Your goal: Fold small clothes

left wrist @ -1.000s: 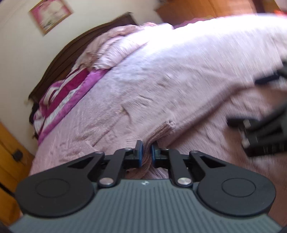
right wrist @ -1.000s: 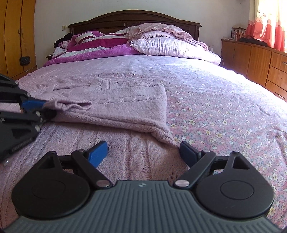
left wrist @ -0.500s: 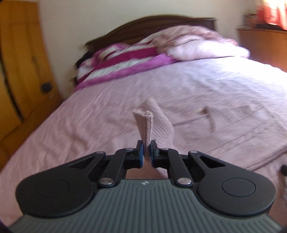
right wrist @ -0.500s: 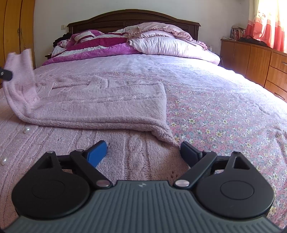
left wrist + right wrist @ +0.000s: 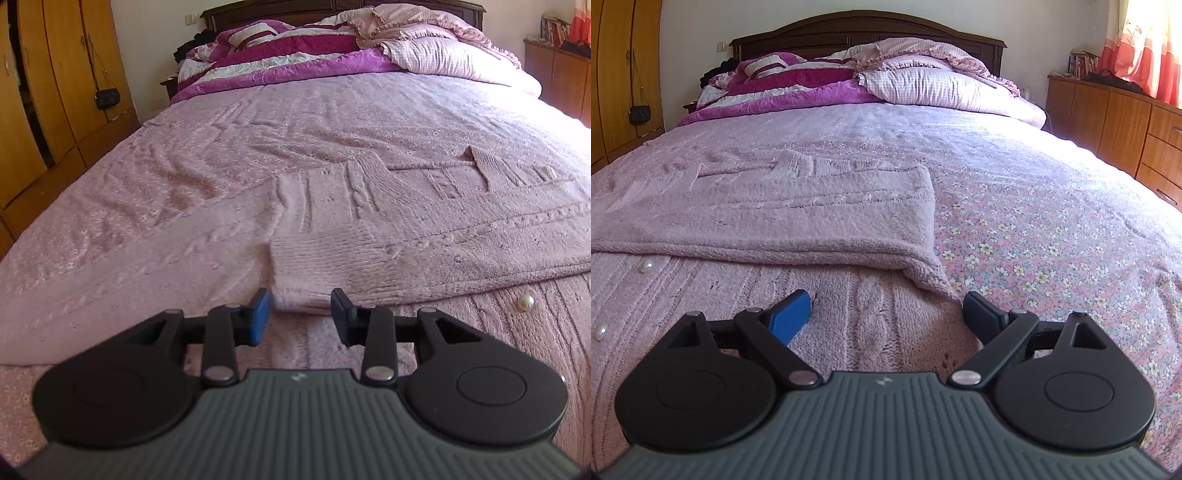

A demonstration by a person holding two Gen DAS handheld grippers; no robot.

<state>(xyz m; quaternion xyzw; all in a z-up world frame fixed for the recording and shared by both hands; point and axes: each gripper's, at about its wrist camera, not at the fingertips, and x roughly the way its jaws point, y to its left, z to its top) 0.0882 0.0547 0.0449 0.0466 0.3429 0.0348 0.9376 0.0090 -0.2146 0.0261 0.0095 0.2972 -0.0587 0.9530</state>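
A pink knitted cardigan (image 5: 424,236) with pearl buttons (image 5: 526,302) lies flat on the bed, its sleeves folded across the body. My left gripper (image 5: 301,314) is open and empty, just short of the ribbed sleeve cuff (image 5: 321,254). In the right wrist view the cardigan (image 5: 783,206) spreads across the left and middle, a folded sleeve lying over it. My right gripper (image 5: 886,314) is wide open and empty, low over the cardigan's cable-knit front near its right edge.
The bed has a pink floral cover (image 5: 1052,221). Pillows and a magenta quilt (image 5: 820,85) are heaped at the dark headboard. Wooden wardrobes (image 5: 48,92) stand on the left, a wooden dresser (image 5: 1126,122) on the right.
My left gripper carried the sleeve cuff over the cardigan, laid it down and opened. The right gripper has stayed open in place.
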